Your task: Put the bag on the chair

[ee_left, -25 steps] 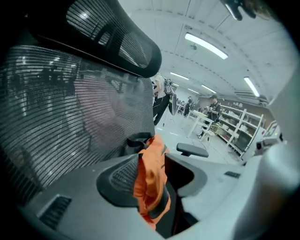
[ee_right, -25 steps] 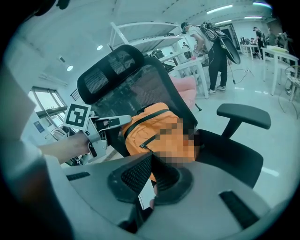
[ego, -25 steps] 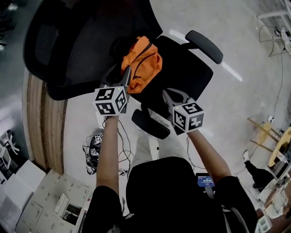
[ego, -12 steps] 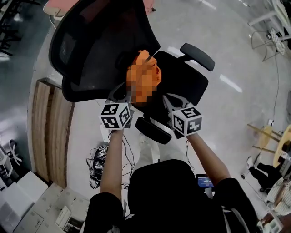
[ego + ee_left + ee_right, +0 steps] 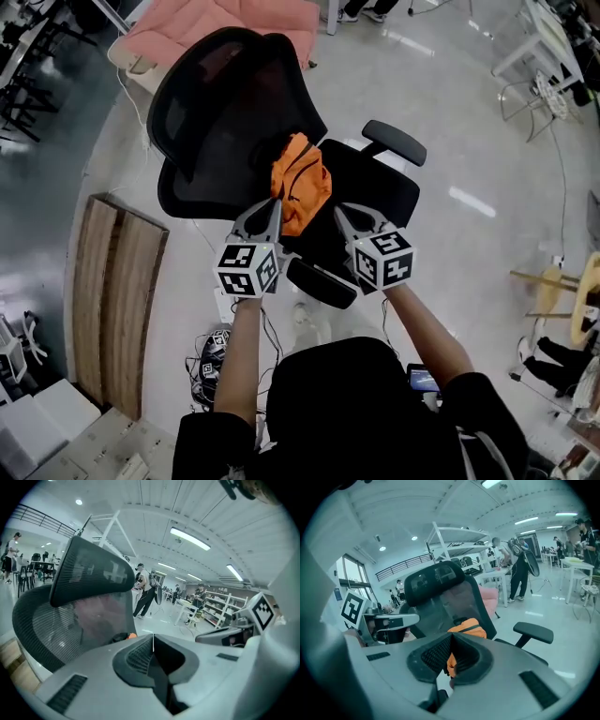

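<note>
Head view: we see orange bag (image 5: 302, 183) lying on seat of black chair (image 5: 230, 112), against backrest; left claw (image 5: 275, 206) pressed together, empty, just beside bag; right claw (image 5: 341, 214) likewise pressed together, holding nothing, near bag

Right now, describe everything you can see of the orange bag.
The orange bag is soft, crumpled fabric with a dark strap or zip line across it. It lies slumped on the black chair seat, its top against the mesh backrest. The left claw and right claw, both shut, do not hold it.
</note>
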`<state>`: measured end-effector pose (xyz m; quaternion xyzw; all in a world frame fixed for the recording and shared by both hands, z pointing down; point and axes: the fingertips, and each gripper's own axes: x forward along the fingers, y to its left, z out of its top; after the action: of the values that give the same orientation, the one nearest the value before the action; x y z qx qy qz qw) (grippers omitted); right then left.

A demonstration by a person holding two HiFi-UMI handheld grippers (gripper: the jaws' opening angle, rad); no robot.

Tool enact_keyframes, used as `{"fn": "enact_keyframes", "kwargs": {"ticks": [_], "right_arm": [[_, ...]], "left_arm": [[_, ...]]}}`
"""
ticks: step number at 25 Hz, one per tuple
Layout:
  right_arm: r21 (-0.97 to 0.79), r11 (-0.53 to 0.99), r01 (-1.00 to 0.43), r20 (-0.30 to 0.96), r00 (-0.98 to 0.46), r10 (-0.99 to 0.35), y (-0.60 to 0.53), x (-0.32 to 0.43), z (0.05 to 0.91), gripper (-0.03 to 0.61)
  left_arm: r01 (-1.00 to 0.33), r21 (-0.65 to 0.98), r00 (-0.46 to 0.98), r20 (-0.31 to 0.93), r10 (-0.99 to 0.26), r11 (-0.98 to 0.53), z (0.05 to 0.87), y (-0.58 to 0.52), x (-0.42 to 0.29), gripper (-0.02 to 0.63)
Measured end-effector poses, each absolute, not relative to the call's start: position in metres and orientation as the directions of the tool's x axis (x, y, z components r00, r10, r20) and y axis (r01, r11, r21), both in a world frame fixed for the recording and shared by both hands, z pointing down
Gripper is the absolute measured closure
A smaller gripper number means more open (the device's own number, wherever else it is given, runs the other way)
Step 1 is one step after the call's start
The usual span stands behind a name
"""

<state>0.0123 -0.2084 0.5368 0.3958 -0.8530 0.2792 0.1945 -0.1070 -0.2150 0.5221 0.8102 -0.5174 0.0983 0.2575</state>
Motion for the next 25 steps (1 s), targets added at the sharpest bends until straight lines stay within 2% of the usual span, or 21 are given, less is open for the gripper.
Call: {"fn": "enact_keyframes", "kwargs": {"ticks": [7, 14, 25], "right_arm": [[-0.286, 0.537, -0.793, 0.504, -0.601, -0.62, -0.186, 0.008, 0.494, 0.577], [-0.236, 0.565, -0.79, 0.452, -0.604, -0.656, -0.153, -0.004, 0.453, 0.577], [-0.186, 0.563, -0.806, 0.328, -0.59, -0.737, -0.093, -0.005, 0.382, 0.577]], "left_arm": [[-0.881, 0.233, 0.473, 0.395, -0.787, -0.413, 0.481, -0.169, -0.1, 0.603], [-0.851, 0.247, 0.524, 0.339, -0.781, -0.464, 0.435, -0.12, -0.095, 0.603], [-0.829, 0.214, 0.555, 0.193, -0.809, -0.517, 0.356, -0.055, -0.1, 0.603]]}}
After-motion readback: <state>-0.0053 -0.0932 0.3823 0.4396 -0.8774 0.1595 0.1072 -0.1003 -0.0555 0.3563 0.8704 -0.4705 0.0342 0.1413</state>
